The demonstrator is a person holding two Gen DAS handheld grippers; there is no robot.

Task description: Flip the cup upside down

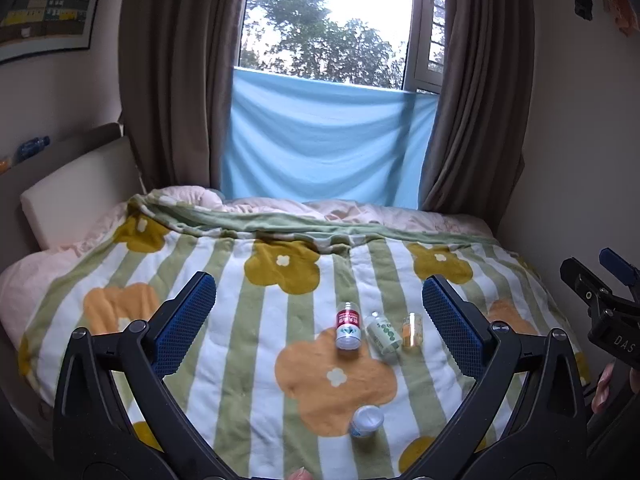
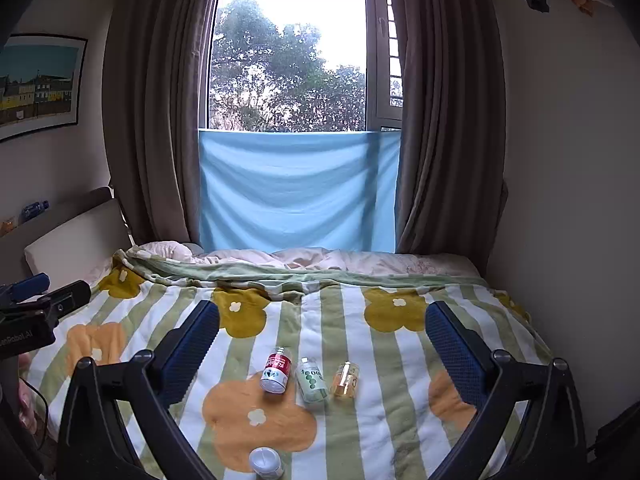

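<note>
While both grippers hang above the flowered blanket with fingers spread wide and nothing between them, the left gripper and the right gripper each frame three small cups lying on their sides mid-frame. The red-labelled cup, green-dotted cup and orange cup lie in a row; a white-topped cup stands apart near the bottom edge.
</note>
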